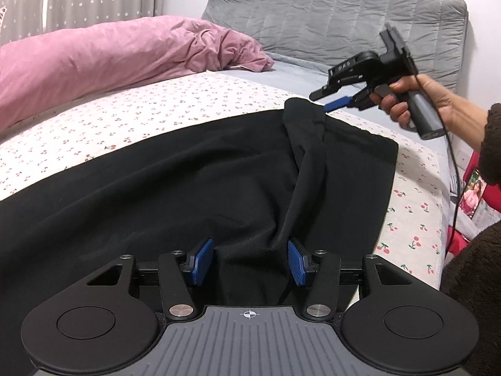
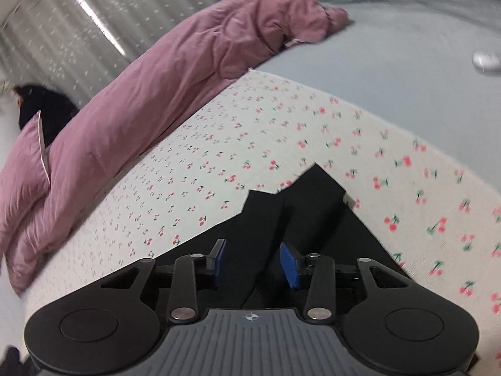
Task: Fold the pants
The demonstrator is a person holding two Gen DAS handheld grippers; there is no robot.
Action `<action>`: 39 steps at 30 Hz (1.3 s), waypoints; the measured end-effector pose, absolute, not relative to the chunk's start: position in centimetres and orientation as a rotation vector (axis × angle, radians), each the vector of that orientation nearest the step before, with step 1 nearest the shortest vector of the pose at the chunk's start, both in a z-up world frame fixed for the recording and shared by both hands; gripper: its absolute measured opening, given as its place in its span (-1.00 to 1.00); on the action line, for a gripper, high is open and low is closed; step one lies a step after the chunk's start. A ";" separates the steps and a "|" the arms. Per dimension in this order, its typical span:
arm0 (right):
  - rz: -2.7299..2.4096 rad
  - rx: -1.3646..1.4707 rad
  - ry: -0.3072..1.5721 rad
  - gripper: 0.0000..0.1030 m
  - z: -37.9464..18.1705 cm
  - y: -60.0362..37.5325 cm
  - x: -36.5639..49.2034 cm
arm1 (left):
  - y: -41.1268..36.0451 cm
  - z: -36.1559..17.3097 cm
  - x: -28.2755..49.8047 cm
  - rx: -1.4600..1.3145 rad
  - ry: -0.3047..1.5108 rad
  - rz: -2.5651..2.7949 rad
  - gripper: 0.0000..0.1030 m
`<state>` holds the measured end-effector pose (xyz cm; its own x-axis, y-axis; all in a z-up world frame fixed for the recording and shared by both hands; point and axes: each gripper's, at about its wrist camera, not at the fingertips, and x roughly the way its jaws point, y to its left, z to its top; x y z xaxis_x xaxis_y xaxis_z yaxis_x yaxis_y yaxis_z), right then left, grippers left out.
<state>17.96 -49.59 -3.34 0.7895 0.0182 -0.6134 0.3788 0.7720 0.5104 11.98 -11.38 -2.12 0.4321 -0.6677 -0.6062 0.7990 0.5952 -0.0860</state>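
Black pants (image 1: 200,175) lie spread on the cherry-print sheet (image 1: 103,119), with one part folded over in a ridge down the middle. My left gripper (image 1: 250,261) is open, its blue pads on either side of a fabric fold at the near edge. The right gripper (image 1: 325,98), held in a hand, is just past the pants' far corner. In the right wrist view the right gripper (image 2: 253,263) is open above a pointed end of the black pants (image 2: 313,206).
A pink duvet (image 1: 109,56) lies along the far left of the bed, also in the right wrist view (image 2: 141,94). A grey padded headboard (image 1: 328,15) stands behind. The bed's right edge (image 1: 438,213) drops to red items. A small white object (image 2: 485,61) lies on the grey sheet.
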 end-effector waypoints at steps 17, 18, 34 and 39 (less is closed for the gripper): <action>-0.269 0.715 0.481 -0.94 -2.3 -49.0 16.5 | -9.0 -1.3 10.8 0.261 0.627 -0.912 -0.01; -0.276 0.708 0.460 -0.94 -1.3 -49.0 15.6 | -8.7 -1.1 10.5 0.273 0.619 -0.916 -0.01; -0.446 0.615 0.506 -0.94 0.7 -49.3 6.1 | -5.2 -2.3 6.5 0.481 0.536 -0.807 -0.79; -0.482 0.576 0.566 -0.94 -1.0 -48.9 5.5 | -4.4 -1.5 6.0 0.523 0.498 -0.814 -1.00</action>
<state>5.49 -48.92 -0.95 0.7435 -0.2628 -0.6150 0.5655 0.7379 0.3684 5.95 -4.41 -1.54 0.5880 -0.5449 -0.5977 0.7805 0.5762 0.2426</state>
